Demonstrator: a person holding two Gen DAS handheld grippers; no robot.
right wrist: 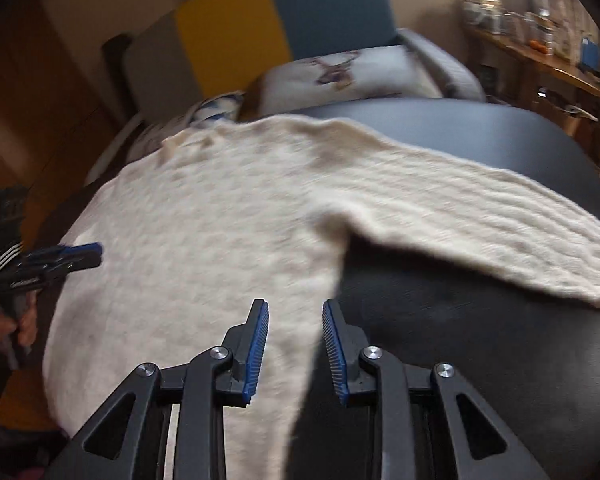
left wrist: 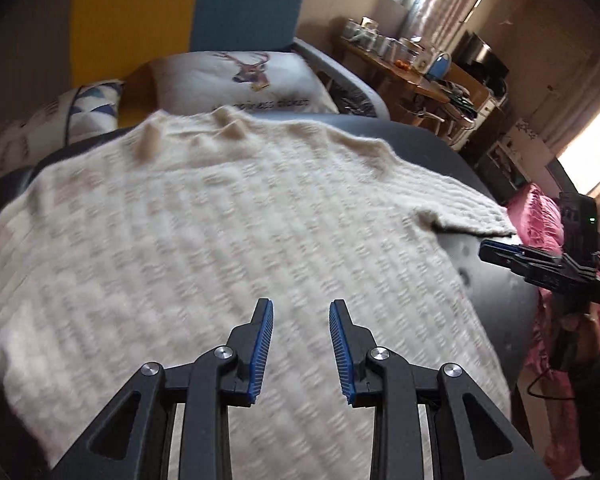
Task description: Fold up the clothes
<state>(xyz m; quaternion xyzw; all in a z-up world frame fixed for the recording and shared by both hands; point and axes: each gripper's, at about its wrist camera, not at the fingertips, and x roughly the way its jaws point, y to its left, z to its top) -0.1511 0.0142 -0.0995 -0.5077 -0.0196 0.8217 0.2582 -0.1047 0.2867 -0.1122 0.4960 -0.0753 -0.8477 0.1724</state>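
Both grippers stand with fingers parted about halfway, holding nothing: the left gripper (left wrist: 301, 304) hangs over the body of the one cream knit sweater (left wrist: 228, 232), and the right gripper (right wrist: 295, 304) over its right side edge. One sweater lies spread flat on a dark padded surface (right wrist: 480, 352), collar at the far end, hem near, long axis near-to-far, one sleeve (right wrist: 480, 232) stretched rightward. Two pillows lie beyond.

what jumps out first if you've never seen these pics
A cream knit sweater spread flat over a dark padded surface, one sleeve stretched out to the right. Both grippers, left and right, hover open above it. Behind lies a deer-print pillow.
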